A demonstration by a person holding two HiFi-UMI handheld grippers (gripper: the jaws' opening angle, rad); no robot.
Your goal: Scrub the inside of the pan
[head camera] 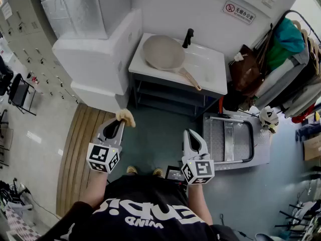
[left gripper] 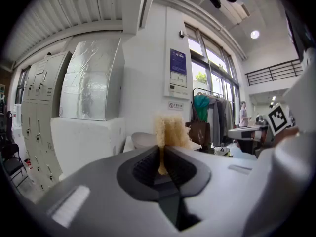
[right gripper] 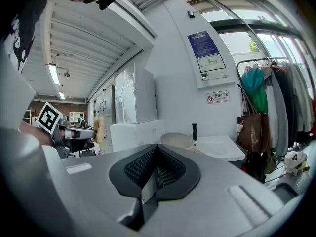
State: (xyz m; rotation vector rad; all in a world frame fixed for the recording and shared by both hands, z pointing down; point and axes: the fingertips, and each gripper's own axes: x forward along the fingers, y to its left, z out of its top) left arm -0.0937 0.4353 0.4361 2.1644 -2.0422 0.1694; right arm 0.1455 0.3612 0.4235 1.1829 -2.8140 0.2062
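A black shirt [head camera: 145, 216] fills the bottom edge. Its upside-down print reads "WIND", and the larger letters are partly cut off. The left tongs [head camera: 118, 125] pinch a tan sponge [head camera: 126, 117]. The right tongs [head camera: 193, 134] are pressed together, empty. The pan [head camera: 164, 52] lies on the white counter [head camera: 213, 82], well apart from both. The wall sign [head camera: 239, 11] is too small to read. The floor [head camera: 155, 134] is grey-green.

I'm counting one pan [head camera: 164, 52] on one bench [head camera: 215, 59], one black tap [head camera: 188, 36] and one sponge [head camera: 125, 117]. I'm running two grippers, the left gripper [head camera: 119, 122] and the right gripper [head camera: 193, 136]. I'm also seeing one brown bag [head camera: 244, 67], one flat trolley [head camera: 214, 142] and one black chair [head camera: 19, 93].
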